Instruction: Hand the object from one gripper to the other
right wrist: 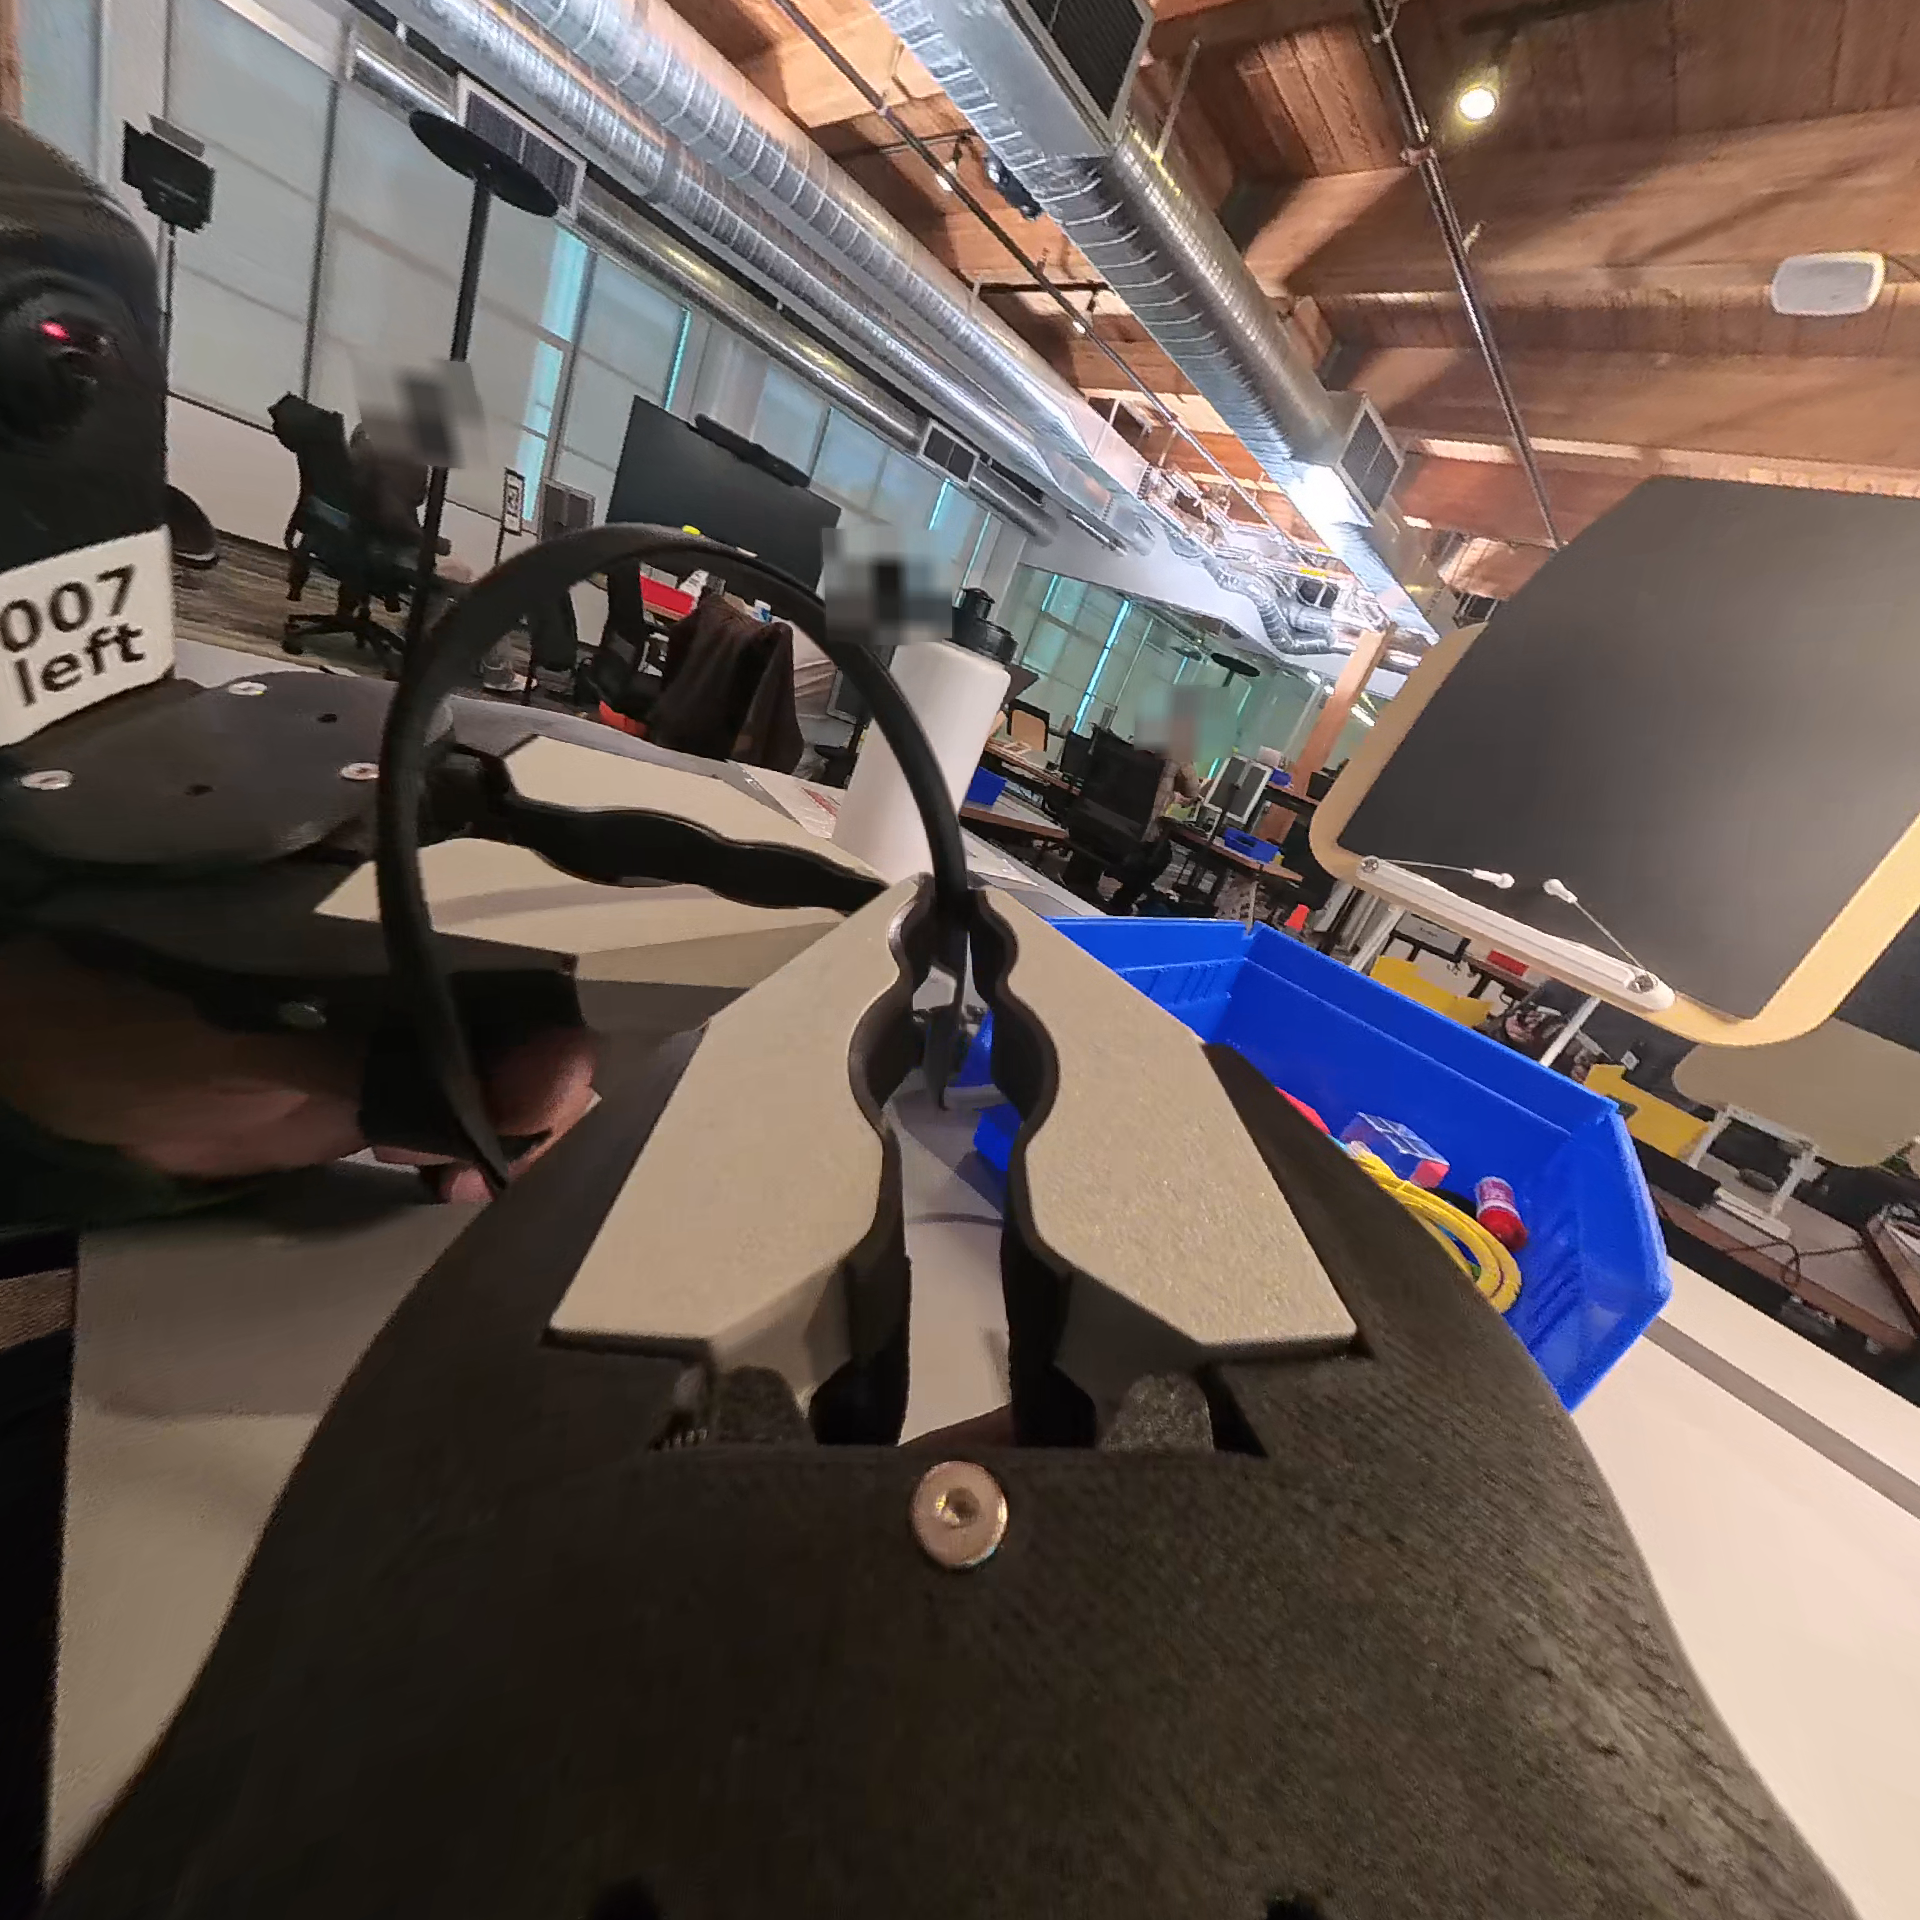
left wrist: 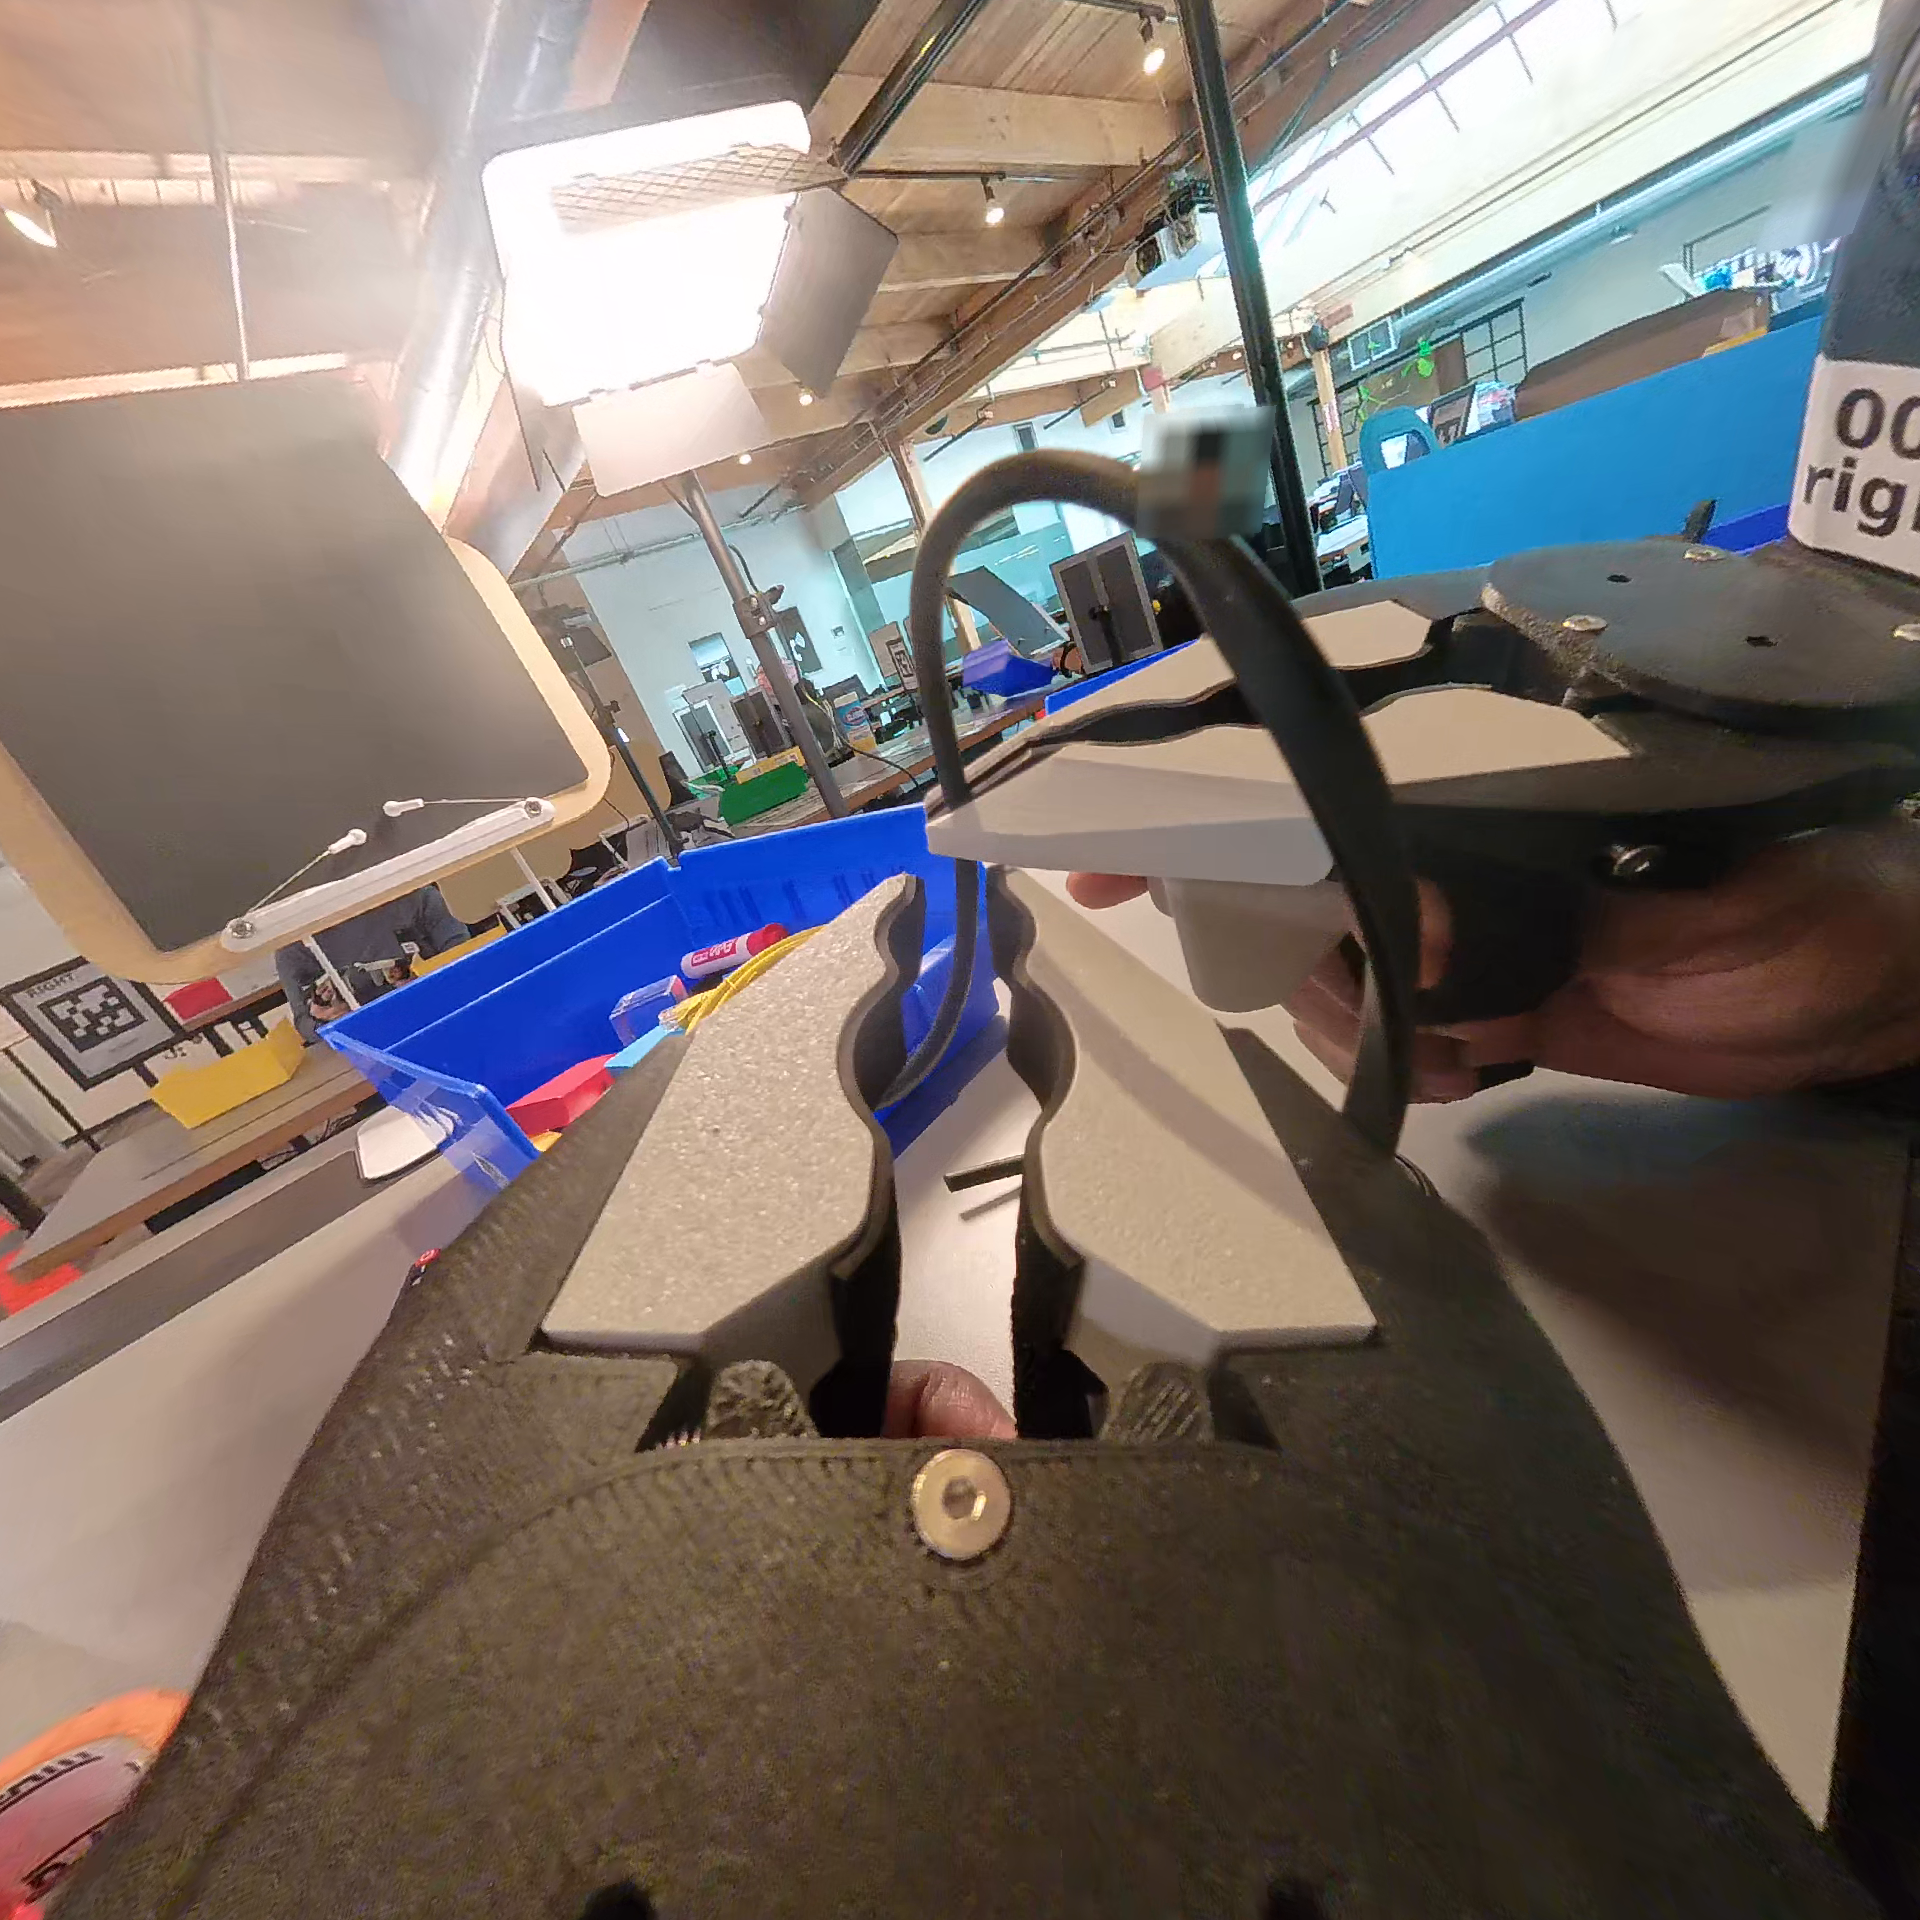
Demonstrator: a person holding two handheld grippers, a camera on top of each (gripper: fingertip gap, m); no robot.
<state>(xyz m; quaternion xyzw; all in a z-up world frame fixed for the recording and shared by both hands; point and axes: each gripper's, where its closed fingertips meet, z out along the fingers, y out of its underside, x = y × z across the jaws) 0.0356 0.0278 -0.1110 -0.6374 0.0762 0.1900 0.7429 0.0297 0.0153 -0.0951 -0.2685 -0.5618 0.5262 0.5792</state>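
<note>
My right gripper [right wrist: 951, 914] is pinched nearly closed at the tips on a black strap [right wrist: 914, 727], a flat band bent into a loop. From my tips it arcs up and left, passing a mosaic patch, then drops down in front of my left gripper [right wrist: 831, 883], whose fingers lie sideways just behind my right tips. A short tail of the strap hangs below the pinch, between my right fingers.

In the left wrist view my left gripper [left wrist: 951, 894] stands with a clear gap between its tips. One run of the black strap [left wrist: 930, 665] hangs down into that gap; whether the pads touch it I cannot tell. My right gripper [left wrist: 935, 826] crosses in from the right, just above my left tips, my hand [left wrist: 1704, 997] on its handle.

Grey table [left wrist: 1195, 1091] underneath. Blue bin [right wrist: 1455, 1049] just beyond the tips, holding a yellow cable [right wrist: 1455, 1236] and a marker [left wrist: 732, 948]. White bottle [right wrist: 925, 748] behind the strap.
</note>
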